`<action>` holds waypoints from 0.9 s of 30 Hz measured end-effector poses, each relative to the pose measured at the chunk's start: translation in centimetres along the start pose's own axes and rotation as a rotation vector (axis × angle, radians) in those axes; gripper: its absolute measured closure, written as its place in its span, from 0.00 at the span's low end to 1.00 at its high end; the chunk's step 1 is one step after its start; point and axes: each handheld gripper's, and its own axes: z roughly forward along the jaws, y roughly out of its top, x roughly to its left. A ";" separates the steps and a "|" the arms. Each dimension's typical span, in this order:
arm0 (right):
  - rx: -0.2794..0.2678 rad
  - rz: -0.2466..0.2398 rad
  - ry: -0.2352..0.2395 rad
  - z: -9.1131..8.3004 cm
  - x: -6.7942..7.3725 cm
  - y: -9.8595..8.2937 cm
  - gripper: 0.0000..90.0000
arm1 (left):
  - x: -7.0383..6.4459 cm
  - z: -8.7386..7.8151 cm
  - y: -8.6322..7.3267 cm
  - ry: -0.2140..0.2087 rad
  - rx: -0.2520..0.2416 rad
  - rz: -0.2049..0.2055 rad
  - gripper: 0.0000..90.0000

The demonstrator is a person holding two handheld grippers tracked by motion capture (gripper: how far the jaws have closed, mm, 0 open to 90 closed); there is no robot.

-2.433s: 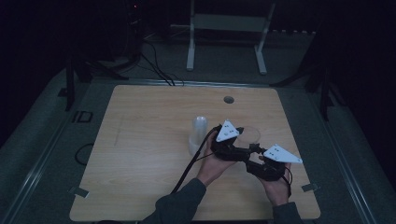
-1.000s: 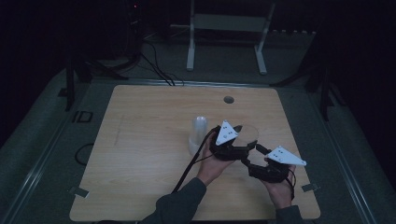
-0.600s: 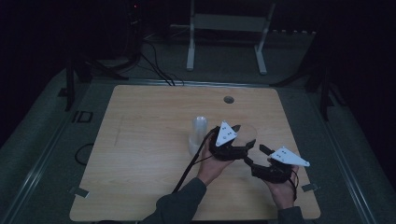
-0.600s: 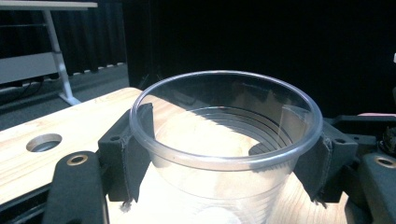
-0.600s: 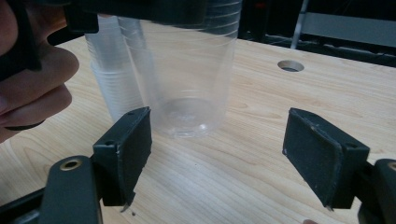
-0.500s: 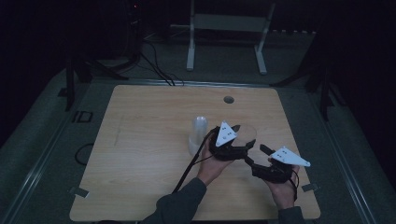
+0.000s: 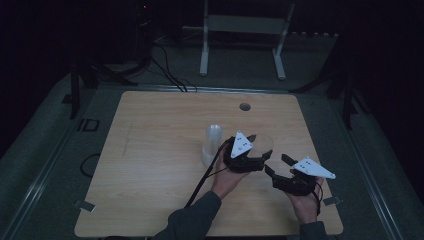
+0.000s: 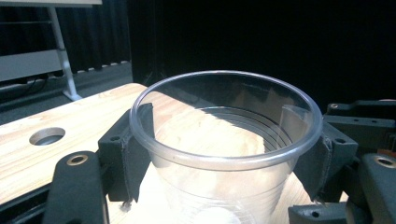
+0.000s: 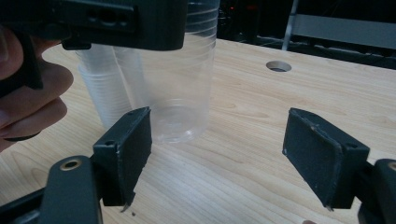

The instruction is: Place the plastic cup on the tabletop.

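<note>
While the left tool (image 8: 224,154) clamps a clear cup (image 8: 226,140) (upright), the right tool (image 9: 233,154) gapes.

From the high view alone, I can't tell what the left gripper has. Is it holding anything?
Observer: Yes. In the left gripper view the left gripper is shut on a clear plastic cup, one of its fingers on each side just below the rim.
Operator: Is that cup on the table or lifted?
Observer: The right gripper view shows its base resting on the table, upright.
Operator: And the right gripper?
Observer: The right gripper is open with nothing between its fingers, beside the cup, not touching it.
Operator: Other cups?
Observer: A stack of cups stands just behind the held one.
</note>
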 end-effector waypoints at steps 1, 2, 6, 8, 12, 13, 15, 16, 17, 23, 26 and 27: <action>0.000 0.002 -0.001 0.0 0.0 0.0 0.26 | 0.0 0.0 0.0 0.001 0.000 0.000 0.31; 0.000 0.003 -0.001 0.0 -0.1 0.0 0.26 | 0.0 0.0 -0.1 0.002 -0.001 -0.001 0.31; -0.003 0.005 -0.005 -0.1 -0.2 0.0 0.26 | 0.0 0.1 -0.2 0.006 -0.003 -0.002 0.31; -0.006 0.005 -0.009 -0.2 -0.3 0.0 0.26 | 0.0 0.1 -0.3 0.012 -0.005 0.003 0.31; -0.008 0.007 -0.013 -0.4 -0.5 0.0 0.26 | 0.0 0.2 -0.5 0.018 -0.007 0.007 0.31; -0.008 0.008 -0.015 -0.4 -0.5 0.0 0.26 | 0.0 0.2 -0.5 0.020 -0.006 0.008 0.31; -0.009 0.008 -0.017 -0.5 -0.5 0.0 0.26 | 0.0 0.3 -0.7 0.023 -0.003 0.009 0.31; -0.010 0.008 -0.018 -0.5 -0.5 0.0 0.26 | 0.0 0.3 -0.7 0.024 -0.003 0.008 0.31; -0.011 0.010 -0.018 -0.6 -0.5 0.0 0.26 | 0.0 0.4 -0.8 0.024 -0.003 0.009 0.31; -0.020 0.014 -0.025 -0.8 -0.8 0.0 0.26 | 0.0 0.5 -1.1 0.022 -0.002 0.010 0.31; -0.023 0.016 -0.027 -0.9 -0.9 0.0 0.26 | -0.1 0.6 -1.3 0.023 -0.005 0.009 0.31; -0.023 0.017 -0.027 -1.0 -0.9 0.0 0.26 | -0.1 0.7 -1.3 0.023 -0.006 0.010 0.31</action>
